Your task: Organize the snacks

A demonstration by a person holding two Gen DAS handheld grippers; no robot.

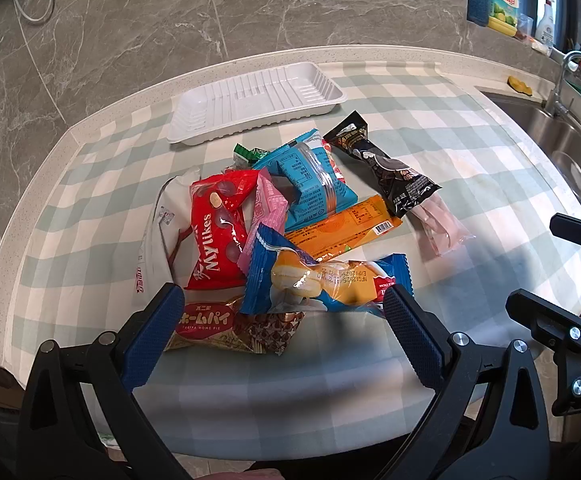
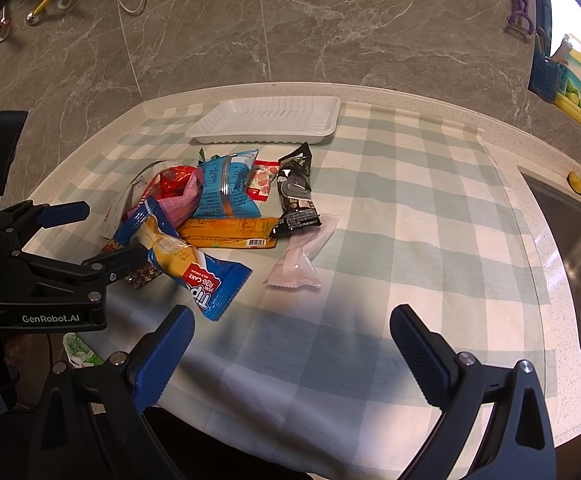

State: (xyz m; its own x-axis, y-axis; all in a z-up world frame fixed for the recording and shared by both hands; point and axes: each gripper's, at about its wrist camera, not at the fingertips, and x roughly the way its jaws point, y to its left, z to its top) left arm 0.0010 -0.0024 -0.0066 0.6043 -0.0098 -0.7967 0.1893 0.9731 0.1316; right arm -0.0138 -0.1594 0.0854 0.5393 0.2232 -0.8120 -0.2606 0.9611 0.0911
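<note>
At the bottom of the left wrist view, the left gripper (image 1: 282,312) stands wide open and empty, its blue fingers (image 1: 152,340) flanking a blue cake packet (image 1: 322,284). The right gripper (image 2: 290,340) is likewise spread wide, holding nothing, over the checked cloth (image 2: 410,208). Mid-frame lies the heap of snacks (image 1: 274,216), touching and overlapping. Beyond it, upper centre, sits a white tray (image 1: 258,100).

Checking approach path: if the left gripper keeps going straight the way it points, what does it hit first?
Likely the blue roll cake packet, lying just ahead between the open jaws of the left gripper. The Home Pie packet lies near the left jaw; depth is unclear.
</note>
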